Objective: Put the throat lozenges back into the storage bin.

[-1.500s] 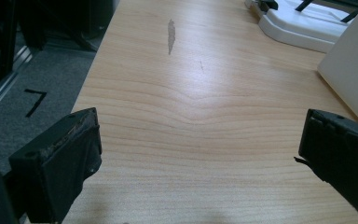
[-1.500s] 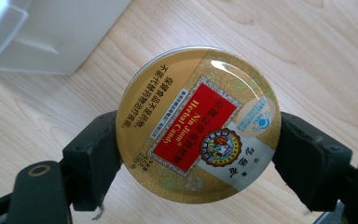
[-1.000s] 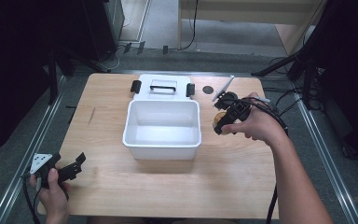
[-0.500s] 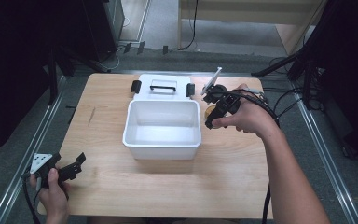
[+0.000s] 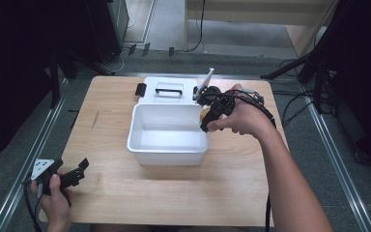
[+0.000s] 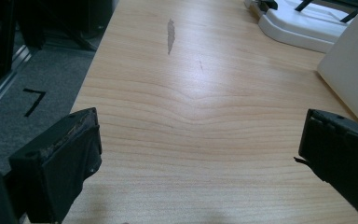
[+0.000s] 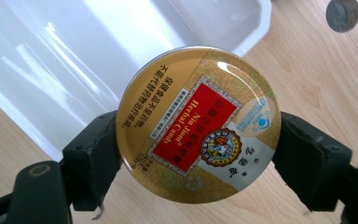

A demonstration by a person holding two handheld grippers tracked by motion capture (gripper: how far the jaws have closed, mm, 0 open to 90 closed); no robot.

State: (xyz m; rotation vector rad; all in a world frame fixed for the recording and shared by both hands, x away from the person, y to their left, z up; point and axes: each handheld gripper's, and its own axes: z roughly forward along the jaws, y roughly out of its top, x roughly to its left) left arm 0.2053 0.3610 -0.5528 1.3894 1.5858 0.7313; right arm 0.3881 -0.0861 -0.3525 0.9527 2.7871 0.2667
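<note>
**A:** You have the tin (image 7: 198, 123) clamped by its rim between the jaws of the right gripper (image 7: 198, 154), one pad on each side. It's at the right rim of the white tub (image 5: 169, 135), near the far corner, partly over the table (image 5: 174, 193) and partly over the tub's opening.

**B:** So what makes the drop go well?

**A:** Carry it further in over the tub's floor before you let go (the rim is right under it now, and I'd judge a round tin released there could catch the edge and roll off onto the wood). Lower it close to the bottom, tilt it flat, then open the jaws. Its smooth metal edge will probably slip if you loosen early, so keep the squeeze until it's low.

**B:** And the tin itself?

**A:** Round, flat, gold-coloured, with a glossy lid. A red label in the middle reads "Herbal Candy" among Chinese characters, and a pale blue-and-white patch sits toward one side.

**B:** Anything around it to mind?

**A:** The tub's lid (image 5: 166, 89), with its black handle, lies just behind the tub. A small dark round thing (image 7: 342, 14) sits on the table beyond the tin; I can't tell what it is. Your left gripper (image 5: 75, 174) rests at the near left corner, jaws wide apart with nothing between them.
</note>
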